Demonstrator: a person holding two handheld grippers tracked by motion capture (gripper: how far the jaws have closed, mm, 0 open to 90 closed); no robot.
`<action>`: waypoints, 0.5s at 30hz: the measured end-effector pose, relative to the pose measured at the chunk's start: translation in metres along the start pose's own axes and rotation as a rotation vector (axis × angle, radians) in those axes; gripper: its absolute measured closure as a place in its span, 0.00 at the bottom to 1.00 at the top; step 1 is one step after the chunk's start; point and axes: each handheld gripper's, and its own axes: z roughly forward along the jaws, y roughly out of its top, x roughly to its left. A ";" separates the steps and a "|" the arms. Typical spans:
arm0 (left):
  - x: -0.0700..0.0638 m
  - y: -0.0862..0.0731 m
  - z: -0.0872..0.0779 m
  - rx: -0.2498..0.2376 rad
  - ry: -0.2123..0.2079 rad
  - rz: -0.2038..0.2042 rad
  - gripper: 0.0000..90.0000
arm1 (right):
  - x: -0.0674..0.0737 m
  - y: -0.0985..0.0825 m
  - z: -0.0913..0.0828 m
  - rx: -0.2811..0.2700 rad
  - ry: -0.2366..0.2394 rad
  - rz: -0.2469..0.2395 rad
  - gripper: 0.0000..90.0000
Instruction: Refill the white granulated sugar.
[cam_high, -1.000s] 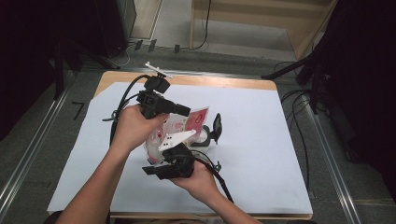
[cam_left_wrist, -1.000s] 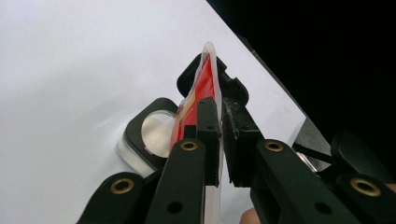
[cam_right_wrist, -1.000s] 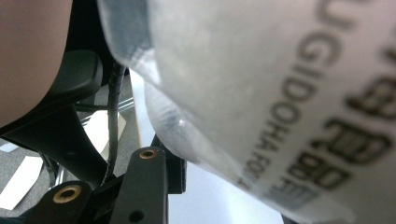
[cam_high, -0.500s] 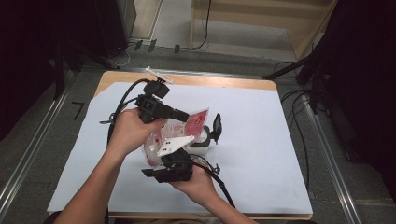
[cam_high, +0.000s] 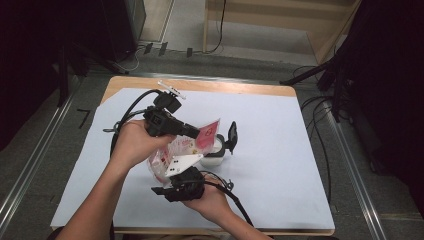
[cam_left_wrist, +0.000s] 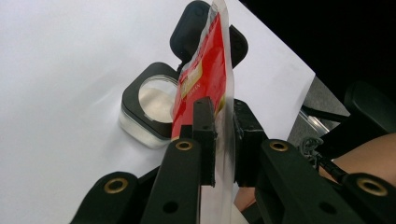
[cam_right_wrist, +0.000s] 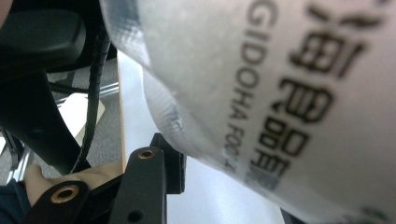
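Both hands are shifting only slightly since the earlier frames, tilting the red snack pouch (cam_high: 192, 142) toward the open white jar (cam_high: 215, 152) on the desk (cam_high: 280, 150). Left gripper (cam_left_wrist: 224, 123) fingers have just been easing apart, yet are pinching the pouch's edge; right gripper (cam_high: 182, 172) fingers are clasping its lower body. Pouring well is requiring steady alignment above the mouth. Left gripper view is revealing the jar's powdery contents.

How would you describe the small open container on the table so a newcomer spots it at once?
On the white sheet covering the table, look just right of the red-and-clear pouch held between both hands. The container is a small square clear tub with a black rim, its black lid flipped up behind it.
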 end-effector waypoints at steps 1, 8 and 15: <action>0.001 0.000 0.000 0.001 -0.001 0.003 0.92 | 0.000 -0.001 0.000 0.002 -0.001 -0.005 0.71; 0.006 -0.003 0.010 0.020 -0.003 -0.007 0.90 | 0.002 -0.007 0.005 0.022 -0.008 -0.041 0.71; 0.013 -0.005 0.016 0.015 -0.023 -0.013 0.91 | 0.001 -0.013 0.008 0.048 -0.021 -0.068 0.70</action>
